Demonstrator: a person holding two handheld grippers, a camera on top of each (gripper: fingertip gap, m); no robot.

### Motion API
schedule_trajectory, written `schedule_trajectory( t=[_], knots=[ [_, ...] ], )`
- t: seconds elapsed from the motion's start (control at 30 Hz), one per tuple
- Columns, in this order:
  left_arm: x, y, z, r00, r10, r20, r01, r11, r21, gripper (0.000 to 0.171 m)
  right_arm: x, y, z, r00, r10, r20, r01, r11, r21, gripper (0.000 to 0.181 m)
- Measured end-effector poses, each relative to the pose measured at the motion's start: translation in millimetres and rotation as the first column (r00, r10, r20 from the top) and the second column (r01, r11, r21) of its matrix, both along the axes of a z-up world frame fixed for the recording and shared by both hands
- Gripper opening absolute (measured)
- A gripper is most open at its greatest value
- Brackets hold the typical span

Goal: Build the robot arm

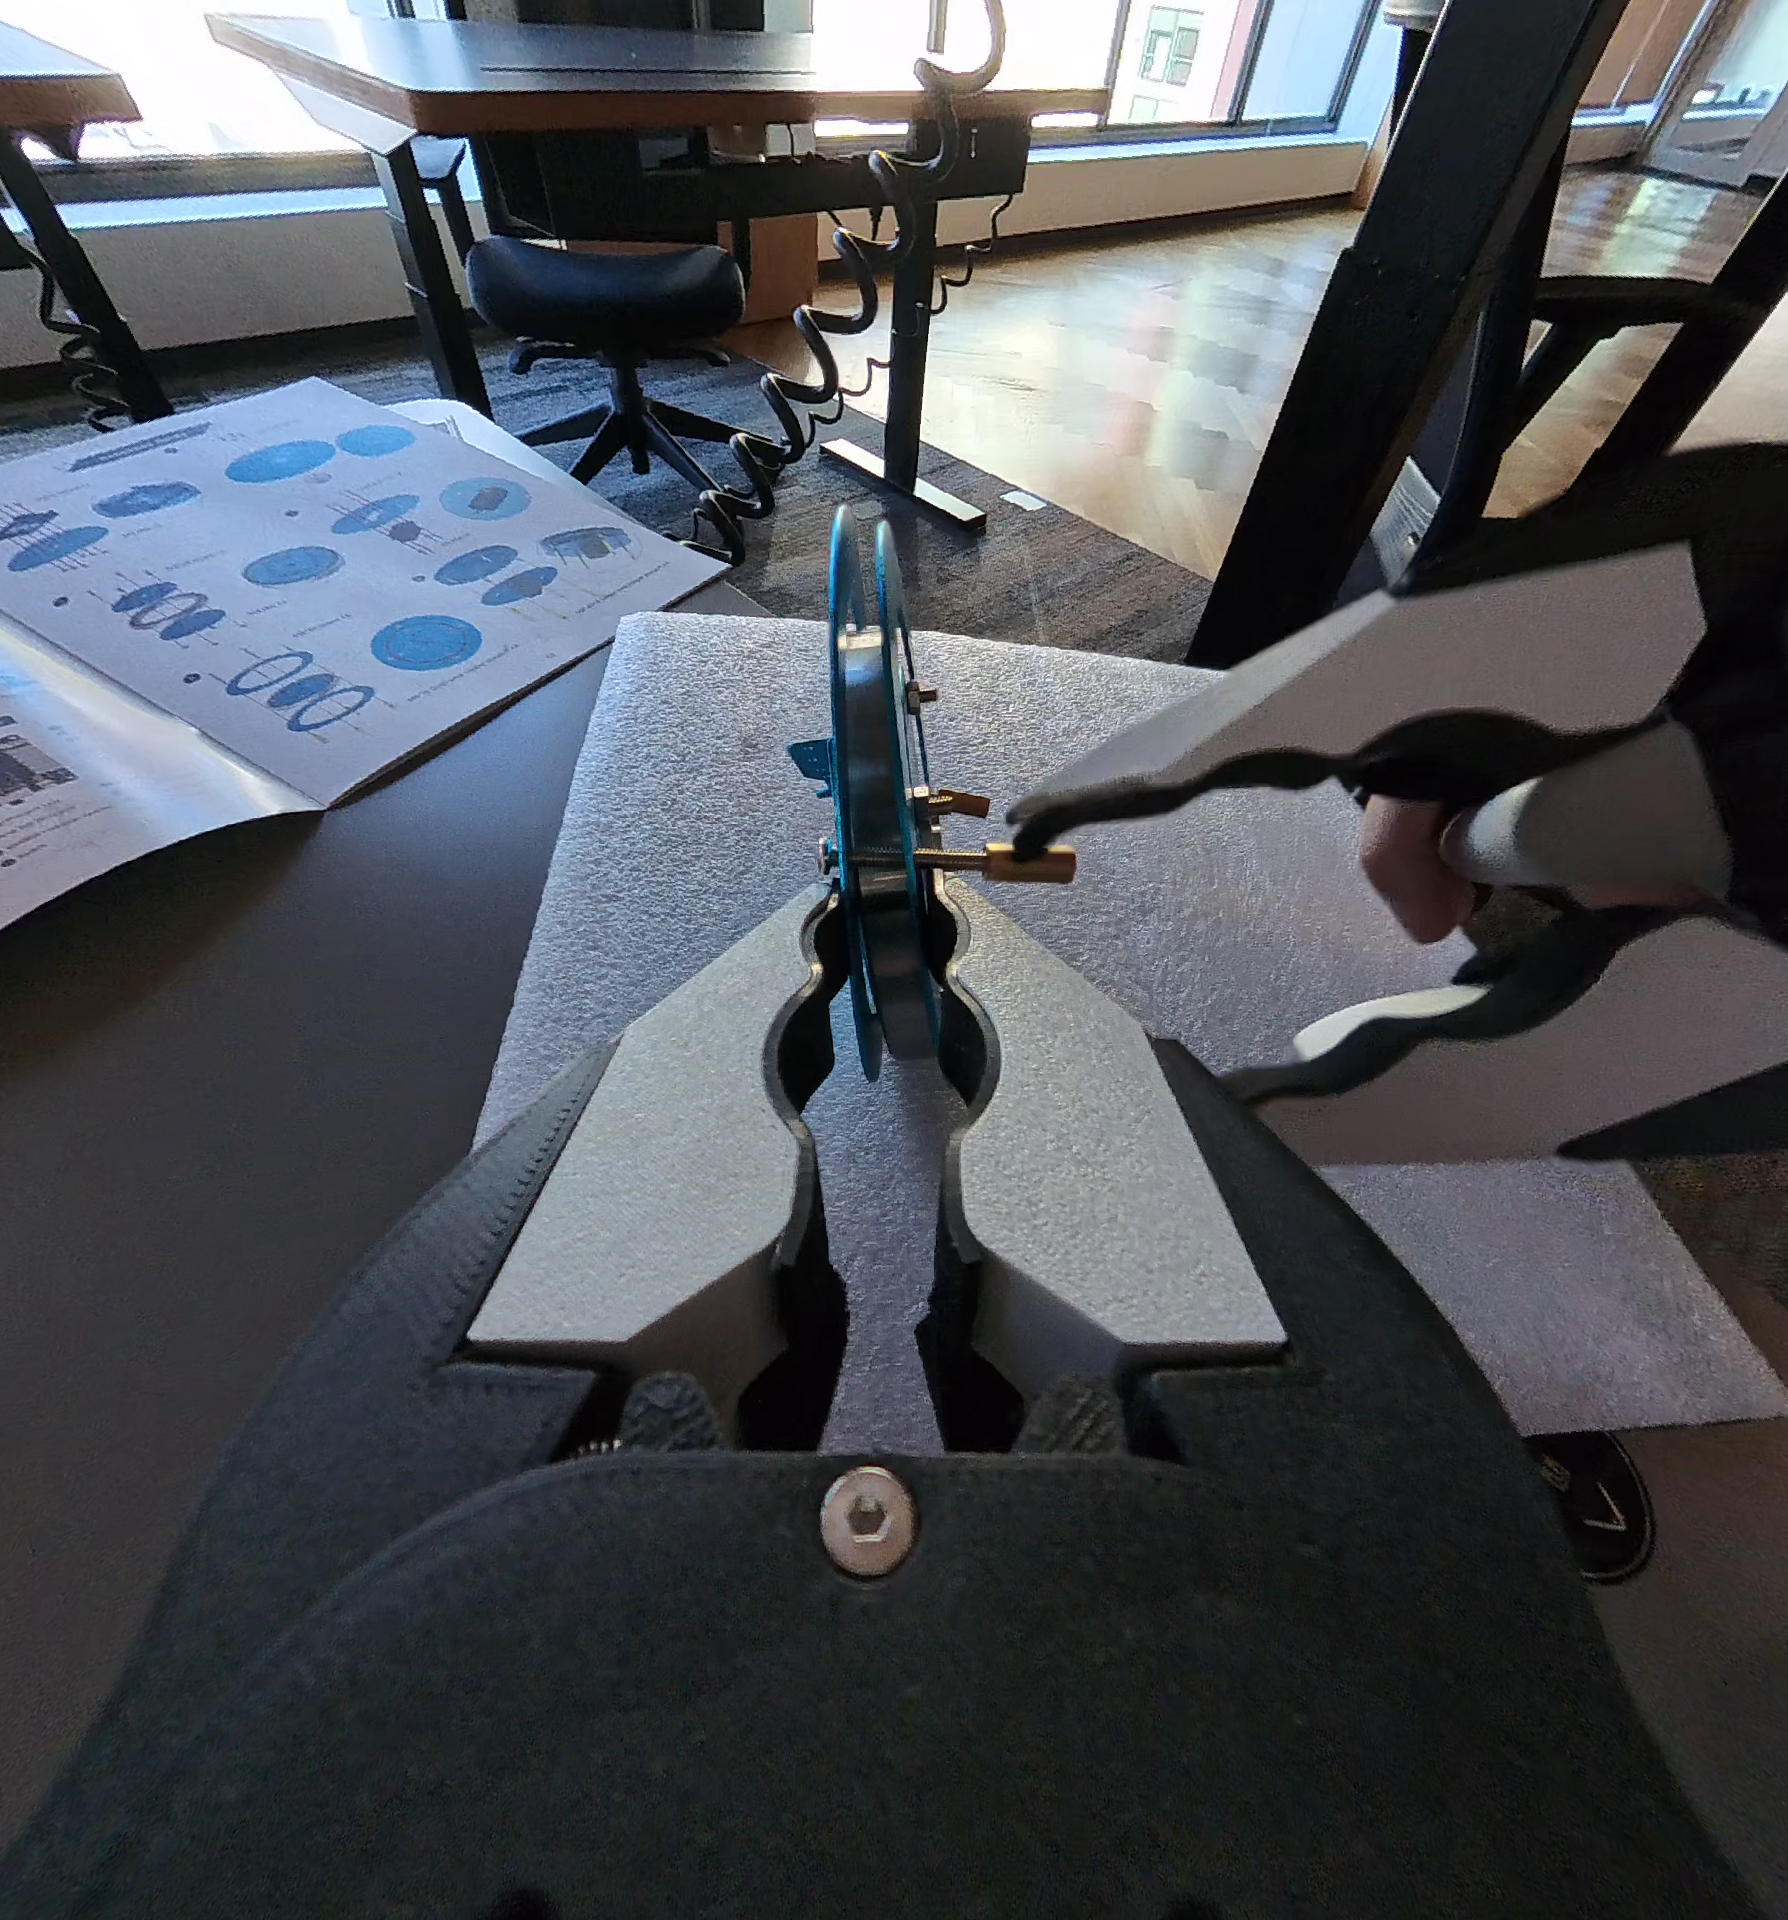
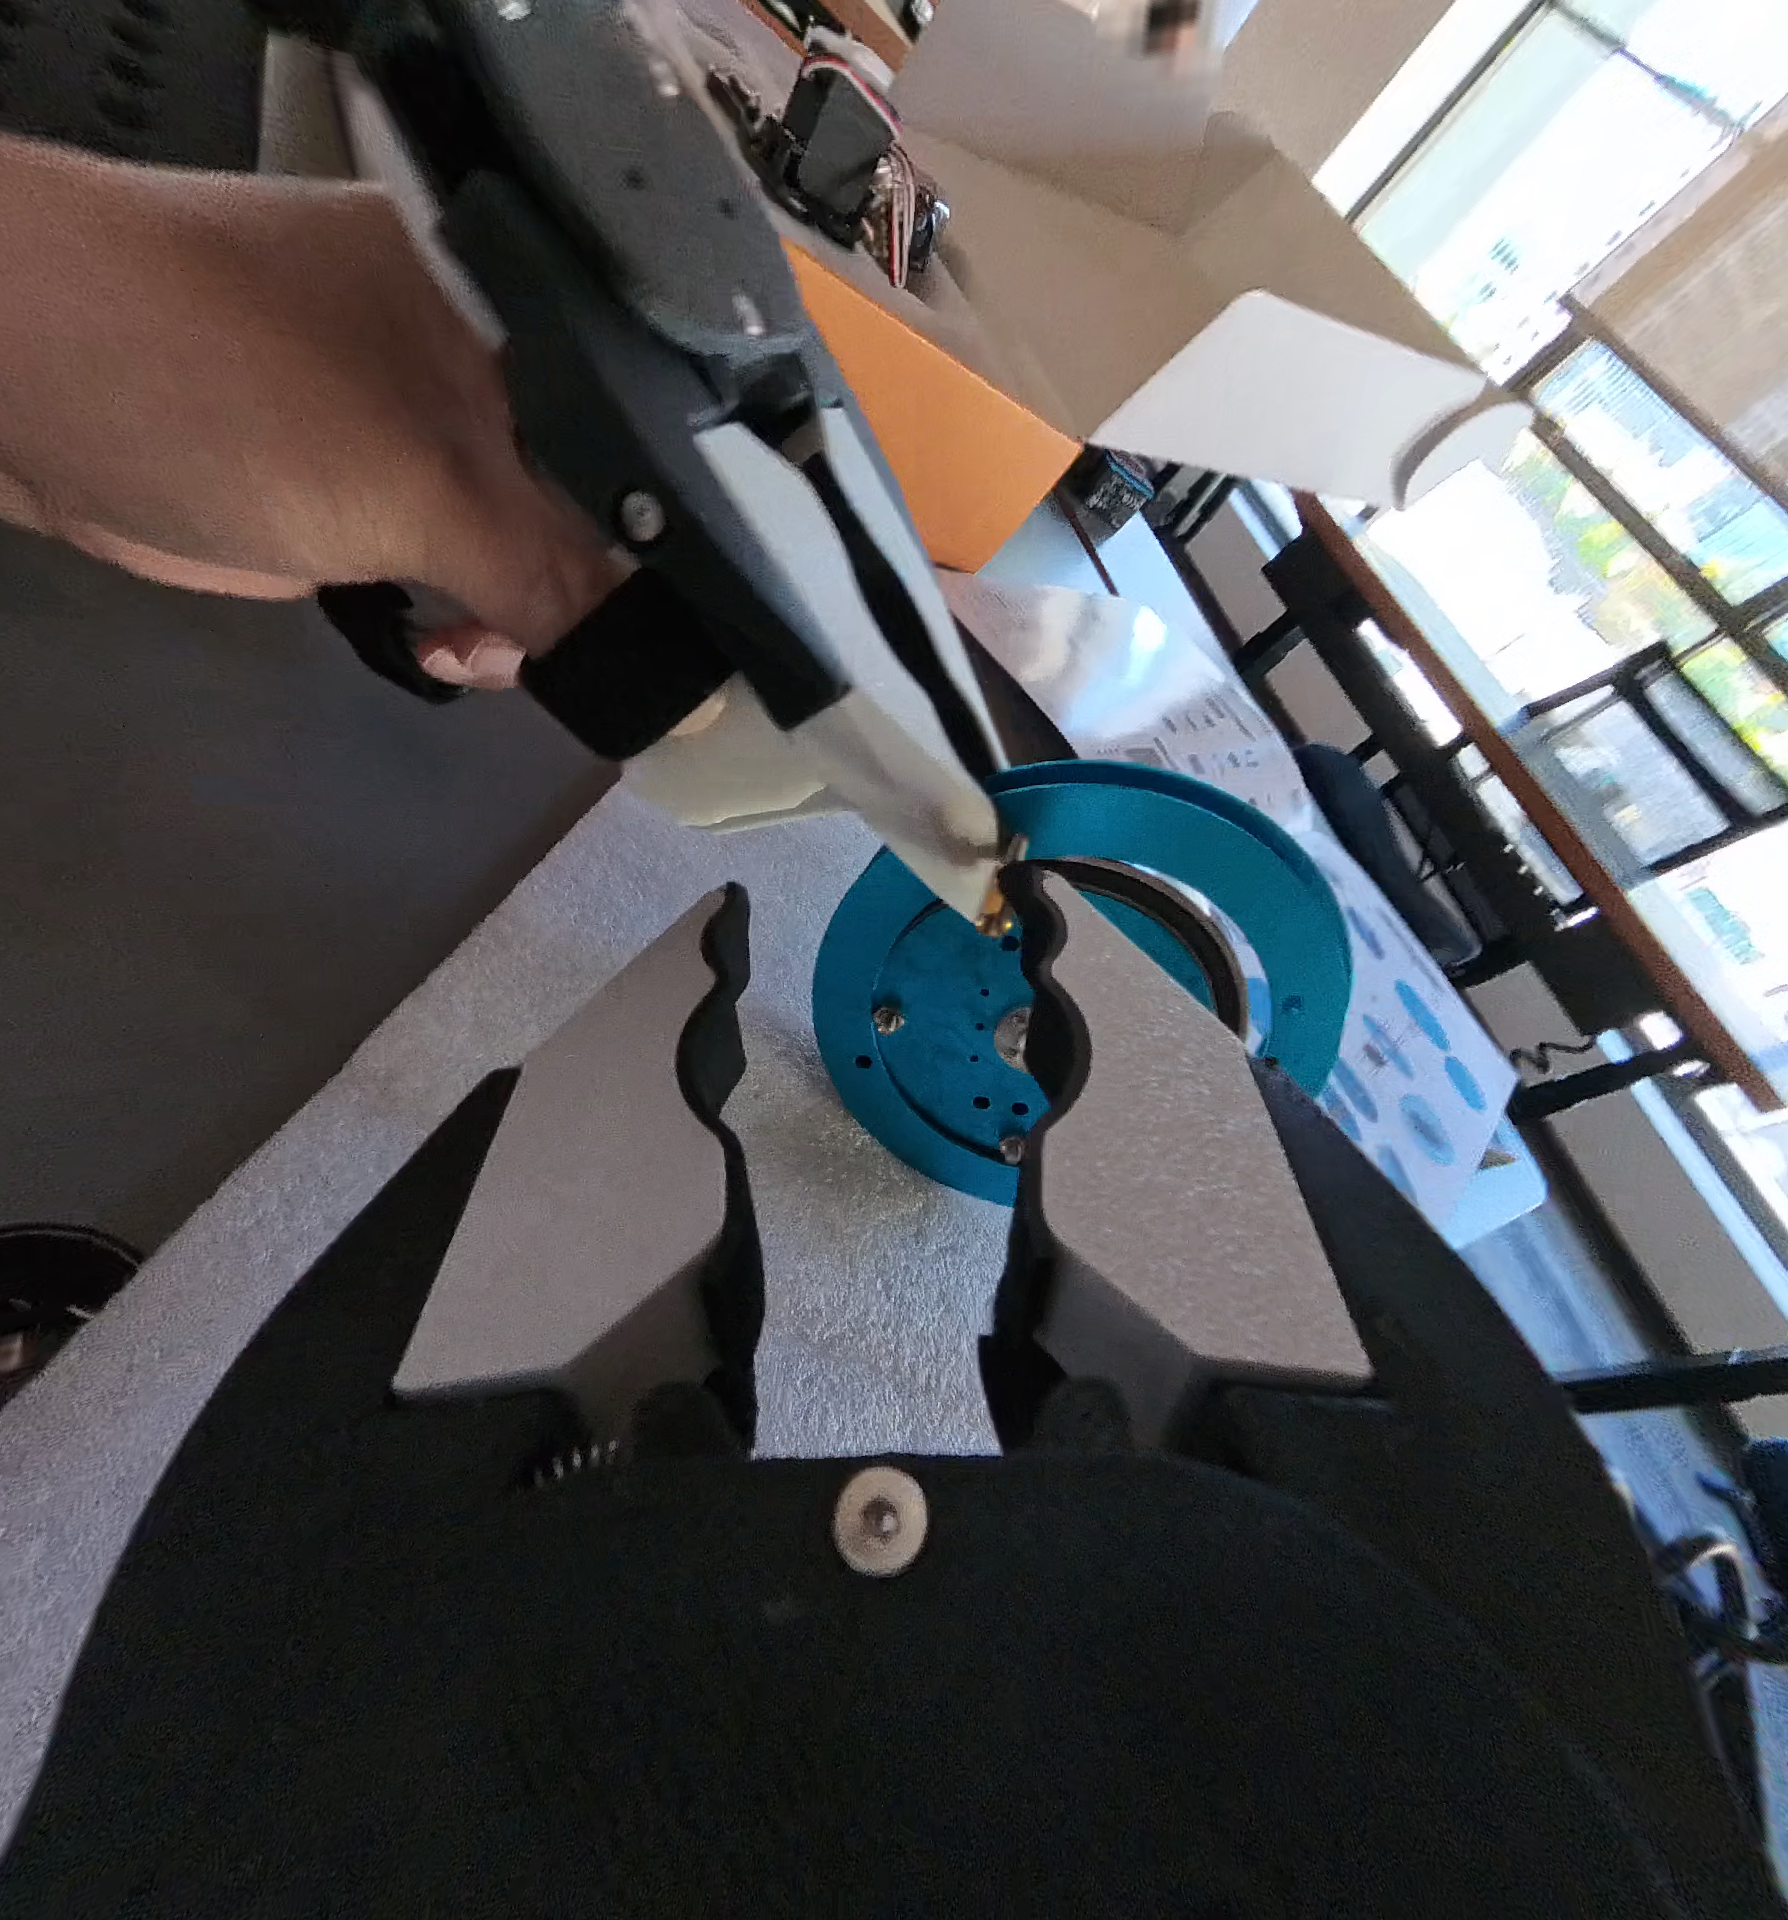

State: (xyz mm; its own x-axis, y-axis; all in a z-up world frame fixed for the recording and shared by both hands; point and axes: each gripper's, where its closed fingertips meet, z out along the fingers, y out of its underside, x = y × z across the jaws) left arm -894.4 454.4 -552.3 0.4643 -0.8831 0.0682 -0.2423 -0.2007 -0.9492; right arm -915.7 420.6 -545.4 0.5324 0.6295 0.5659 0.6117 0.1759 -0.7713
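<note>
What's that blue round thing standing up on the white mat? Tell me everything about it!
The blue disc assembly looks like painted metal: two thin round plates side by side with a grey ring sandwiched between them. Small holes and silver screws dot its inner plate. A brass standoff sticks out sideways on a threaded screw. The assembly stands on edge on the white foam mat. The left gripper clamps its lower rim, and the right gripper is open, one fingertip touching the standoff.

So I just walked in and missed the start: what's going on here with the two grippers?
A person holds both. The left gripper is clamped on a blue disc assembly, standing it on edge on a white foam sheet. The right gripper is open, one fingertip touching a brass standoff sticking out of the discs. An open instruction booklet lies alongside.
</note>
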Motion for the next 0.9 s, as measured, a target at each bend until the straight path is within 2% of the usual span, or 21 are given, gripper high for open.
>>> schedule_trajectory(
  t=[0.07,0.13,0.17,0.23,0.27,0.3,0.4,0.43,0.5,0.53,0.6,0.67,0.7,0.77,0.8,0.83,0.9],
  knots=[
    [0,-1,0,1.000,0.000,-0.006,0.000,1.000,0.010,0.013,5,3,10,1.000,-0.028,-0.003,0.028,0.999,0.024,0.052],
    [0,0,0,1.000,0.000,-0.002,0.000,1.000,0.002,0.013,3,0,13,0.999,-0.001,0.042,-0.004,0.994,0.107,0.051],
    [0,0,0,1.000,0.000,0.000,0.000,1.000,-0.002,0.013,1,0,2,0.994,0.012,0.105,-0.023,0.994,0.105,0.051],
    [0,0,0,1.000,0.001,-0.001,-0.001,1.000,-0.003,0.013,8,6,-23,0.977,-0.023,0.210,0.008,0.998,0.069,0.062],
    [0,0,0,1.000,0.000,-0.001,0.000,1.000,-0.002,0.013,9,5,-29,0.975,-0.009,0.220,0.001,0.999,0.038,0.051],
    [0,0,0,1.000,0.000,-0.001,0.000,1.000,0.000,0.013,10,5,-28,0.980,-0.024,0.200,0.018,0.999,0.031,0.052],
    [0,0,0,1.000,0.000,0.002,0.000,1.000,-0.002,0.013,3,2,2,0.995,-0.035,0.094,0.022,0.990,0.138,0.054],
    [0,0,0,1.000,0.000,0.002,0.000,1.000,-0.003,0.013,-2,-1,2,0.996,-0.012,0.089,0.000,0.991,0.131,0.053],
    [-1,1,-1,1.000,0.006,0.000,-0.006,1.000,-0.009,0.013,-3,2,-8,0.996,-0.011,0.083,0.005,0.997,0.072,0.062],
    [-1,1,-1,1.000,0.001,0.009,-0.001,1.000,-0.020,0.012,-1,2,-8,0.997,-0.015,0.072,0.012,0.999,0.040,0.055],
    [0,0,-1,1.000,0.000,0.005,0.000,1.000,-0.014,0.012,11,9,-12,0.995,-0.072,0.073,0.076,0.996,-0.050,0.057],
    [0,-1,0,1.000,-0.001,-0.003,0.001,1.000,0.001,0.012,5,5,4,0.999,-0.034,0.006,0.034,0.999,0.031,0.057],
    [1,-1,0,1.000,-0.001,-0.004,0.001,1.000,0.004,0.012,1,1,3,1.000,-0.006,0.019,0.004,0.998,0.057,0.052],
    [0,0,0,1.000,-0.001,-0.002,0.001,1.000,-0.002,0.012,7,5,-26,0.989,-0.039,0.140,0.043,0.999,-0.022,0.056],
    [0,0,0,1.000,-0.001,0.001,0.001,1.000,-0.006,0.012,13,6,-35,0.986,-0.043,0.163,0.054,0.997,-0.063,0.053],
    [0,0,-1,1.000,-0.001,0.000,0.001,1.000,-0.005,0.013,22,9,-34,0.989,-0.071,0.127,0.080,0.995,-0.066,0.050],
    [0,-1,-1,1.000,-0.001,-0.002,0.001,1.000,0.000,0.012,46,19,-13,0.988,-0.150,-0.029,0.149,0.989,-0.020,0.030]
  ],
)
